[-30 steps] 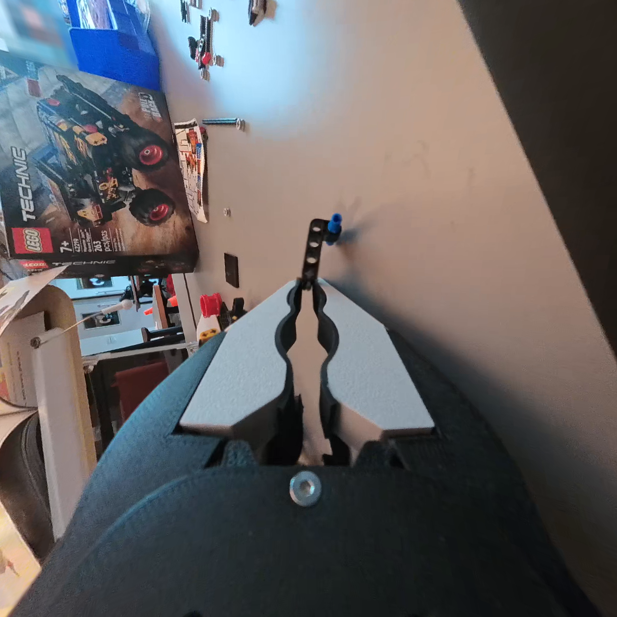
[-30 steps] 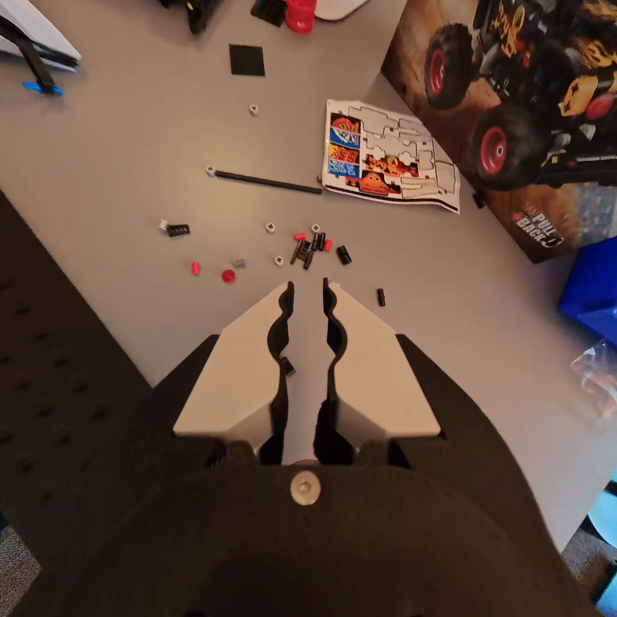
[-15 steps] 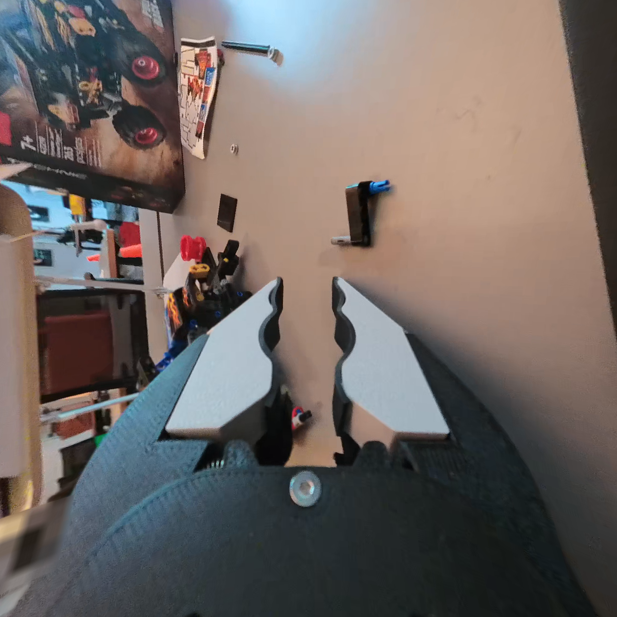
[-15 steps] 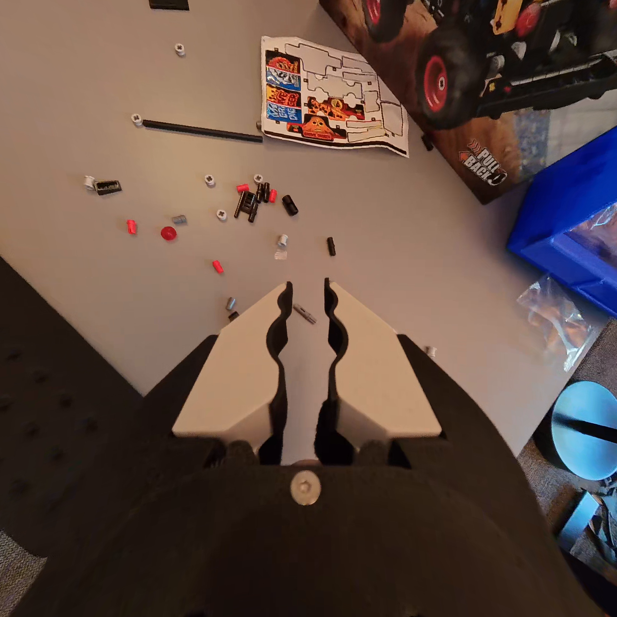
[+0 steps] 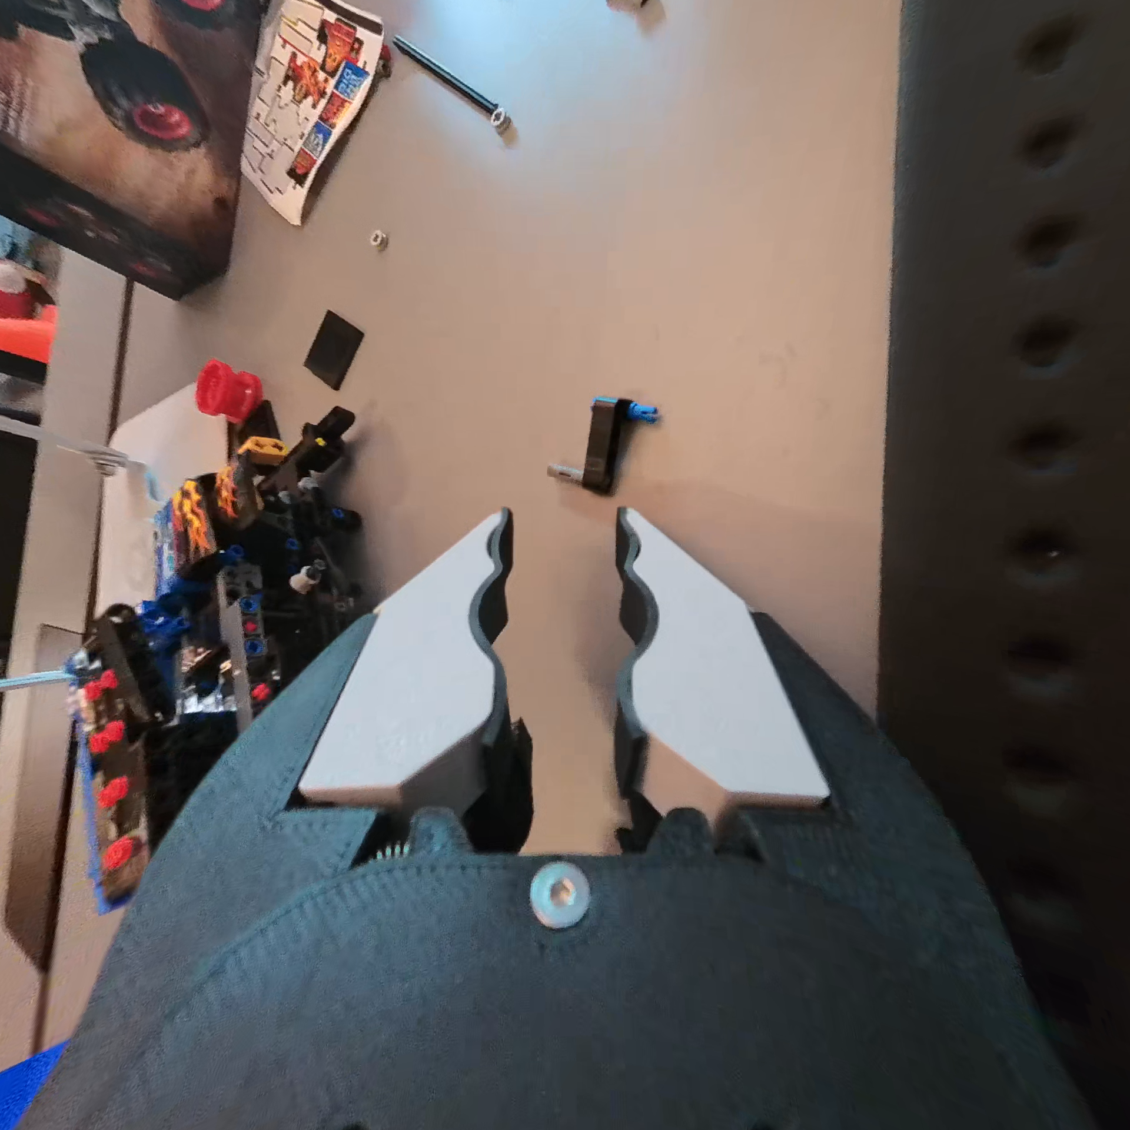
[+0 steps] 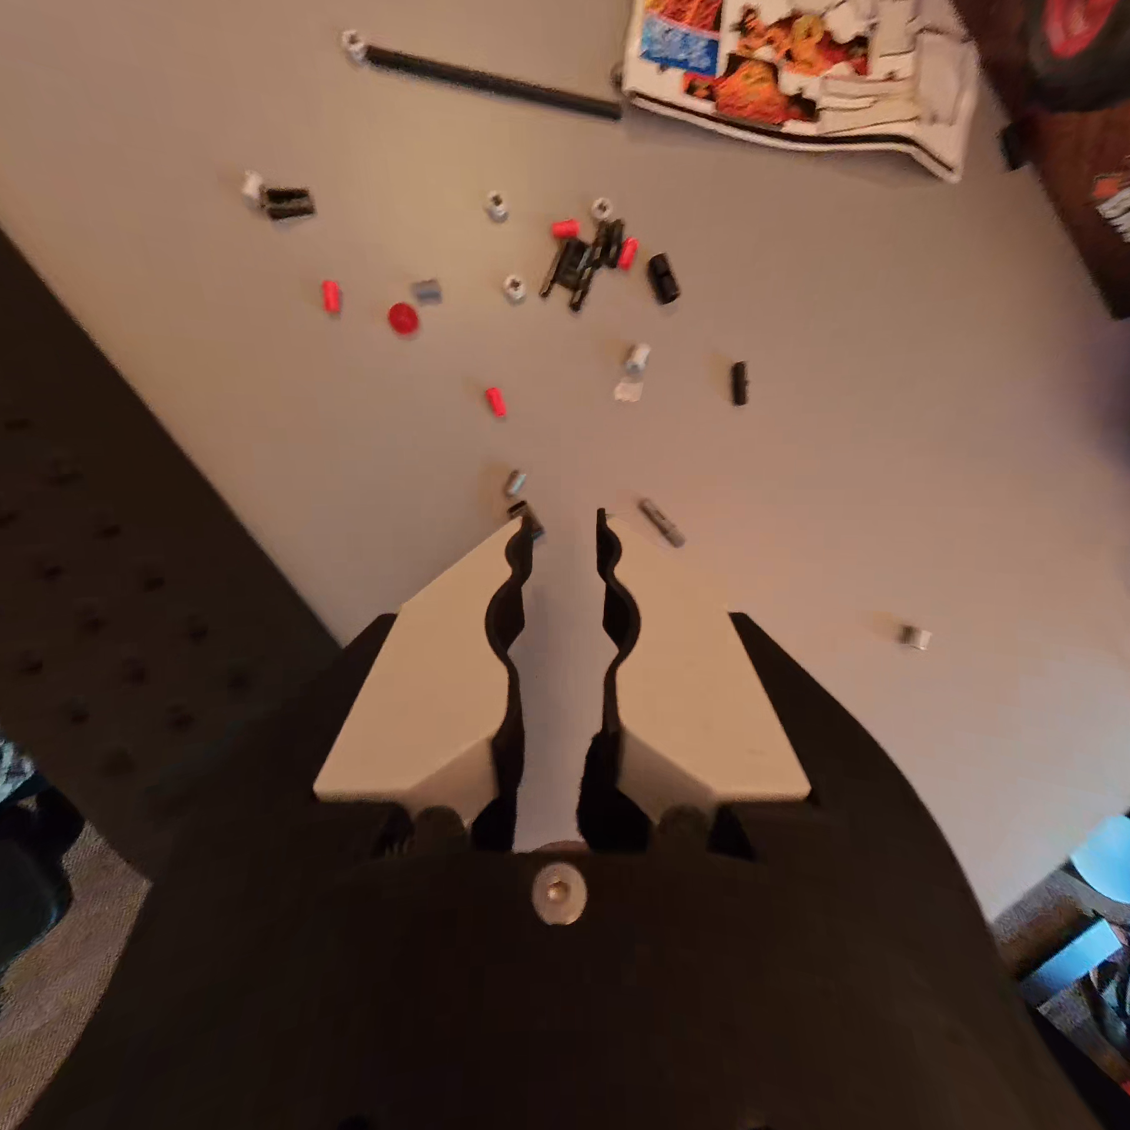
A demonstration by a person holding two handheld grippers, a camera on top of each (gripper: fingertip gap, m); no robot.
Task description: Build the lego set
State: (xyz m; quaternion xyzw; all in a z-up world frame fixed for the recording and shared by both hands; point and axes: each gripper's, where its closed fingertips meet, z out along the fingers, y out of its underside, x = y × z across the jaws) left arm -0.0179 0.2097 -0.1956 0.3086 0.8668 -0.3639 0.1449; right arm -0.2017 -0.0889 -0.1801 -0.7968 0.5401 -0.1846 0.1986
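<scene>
Bare table (image 5: 703, 275) ahead of left tool (image 5: 561, 516), dark edge strip (image 5: 1003, 428) alongside

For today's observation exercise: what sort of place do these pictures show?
Probably a hobby table indoors: a grey table strewn with small loose pieces, a sticker sheet and a half-built toy truck.

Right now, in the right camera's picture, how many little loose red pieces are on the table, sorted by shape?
Red short tubes: 4
Red flat round piece: 1
Total: 5
</scene>
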